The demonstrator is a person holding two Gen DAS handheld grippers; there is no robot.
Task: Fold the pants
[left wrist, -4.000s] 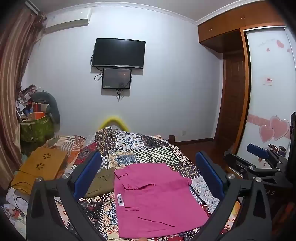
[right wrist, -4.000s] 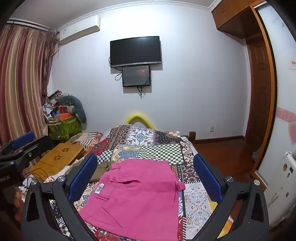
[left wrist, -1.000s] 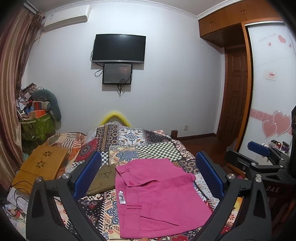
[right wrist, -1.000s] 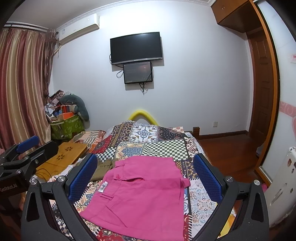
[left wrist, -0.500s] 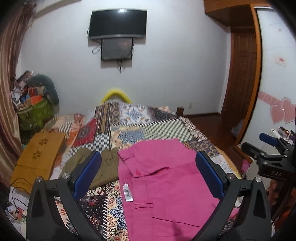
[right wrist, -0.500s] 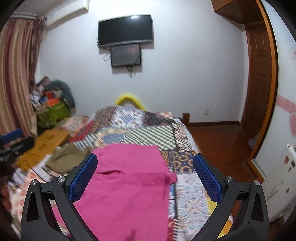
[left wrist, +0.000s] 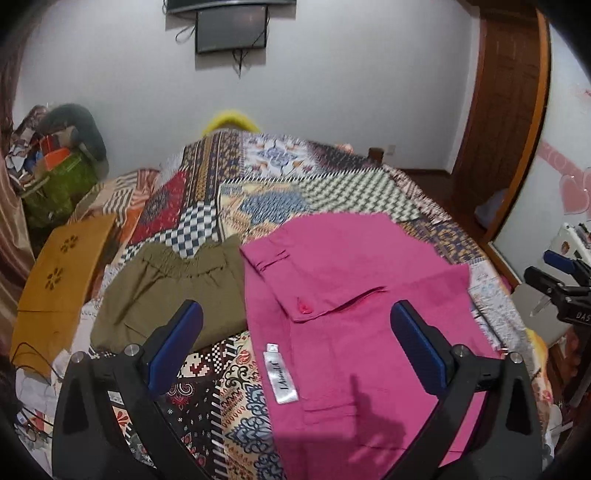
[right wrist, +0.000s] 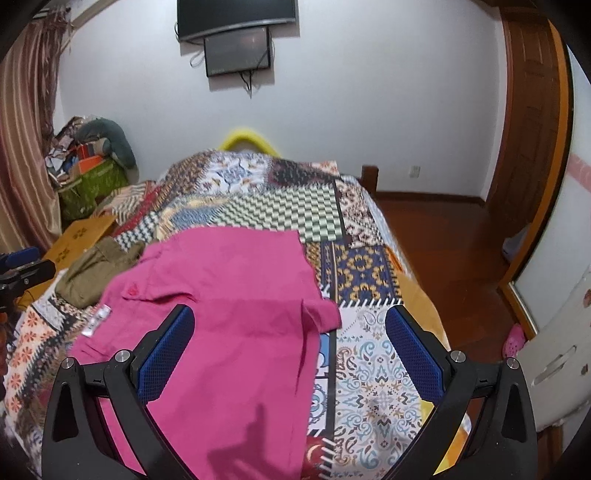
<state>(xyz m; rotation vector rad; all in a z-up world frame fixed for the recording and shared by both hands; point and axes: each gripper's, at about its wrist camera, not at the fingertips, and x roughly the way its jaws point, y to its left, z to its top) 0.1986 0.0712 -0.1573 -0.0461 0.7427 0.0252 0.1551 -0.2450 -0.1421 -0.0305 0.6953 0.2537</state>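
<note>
Pink pants (left wrist: 351, 314) lie flat on the patterned quilt (left wrist: 280, 192), waistband toward the left, with a white label (left wrist: 280, 376) showing. My left gripper (left wrist: 295, 332) hangs open just above their waist area, holding nothing. In the right wrist view the same pink pants (right wrist: 229, 295) spread across the quilt (right wrist: 365, 266), and my right gripper (right wrist: 290, 336) stands open over their right edge, also holding nothing. A folded olive garment (left wrist: 173, 288) lies to the left of the pink pants.
An orange lap desk (left wrist: 62, 280) sits off the bed's left side, with a cluttered green bag (left wrist: 59, 184) behind it. The wooden floor (right wrist: 443, 251) and a door (right wrist: 528, 110) are to the right. A TV (right wrist: 236, 14) hangs on the far wall.
Both grippers have tipped down and moved closer over the bed; the pink pants now fill much more of each view. Neither gripper has touched the cloth.
</note>
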